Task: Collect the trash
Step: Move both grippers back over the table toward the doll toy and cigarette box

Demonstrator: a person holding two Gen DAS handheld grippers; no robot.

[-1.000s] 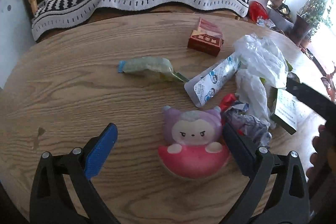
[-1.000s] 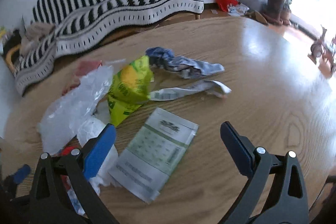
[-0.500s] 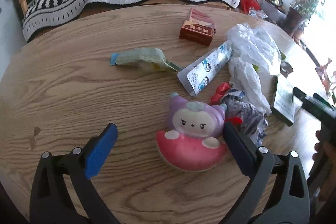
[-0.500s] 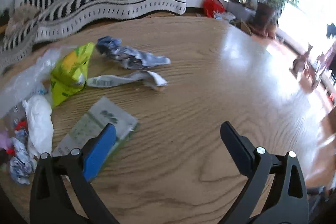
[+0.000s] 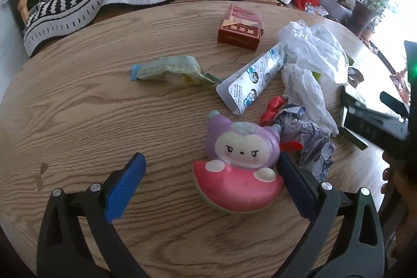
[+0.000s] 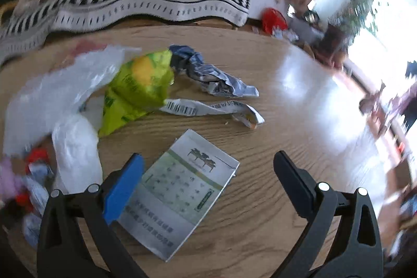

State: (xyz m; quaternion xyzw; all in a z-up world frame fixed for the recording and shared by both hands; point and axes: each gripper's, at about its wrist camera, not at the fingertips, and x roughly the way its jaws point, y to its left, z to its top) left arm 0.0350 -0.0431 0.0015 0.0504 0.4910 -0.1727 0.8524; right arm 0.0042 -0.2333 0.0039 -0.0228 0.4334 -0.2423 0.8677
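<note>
- Left gripper (image 5: pixel 212 188) — fingers apart, empty, low over the table (image 5: pixel 78 108). The toy (image 5: pixel 241 163) lies between them, touching the right finger; trash is scattered beyond, to the right.
- Right gripper (image 6: pixel 208 181) — fingers apart, empty. The packet (image 6: pixel 179 193) lies flat just beside the left finger.
- Judged step: take the packet. Centre it between the fingers, catch an edge, then close — flat foil slips easily.

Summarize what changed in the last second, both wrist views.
The right hand-held gripper swung right across the round wooden table, then back left; its blurred view is over the green-and-white printed leaflet again. The left hand-held gripper shifted only slightly near the pink-and-purple cartoon squishy toy. Nothing was grasped or released: both stay open, and the trash lies where it was.
</note>
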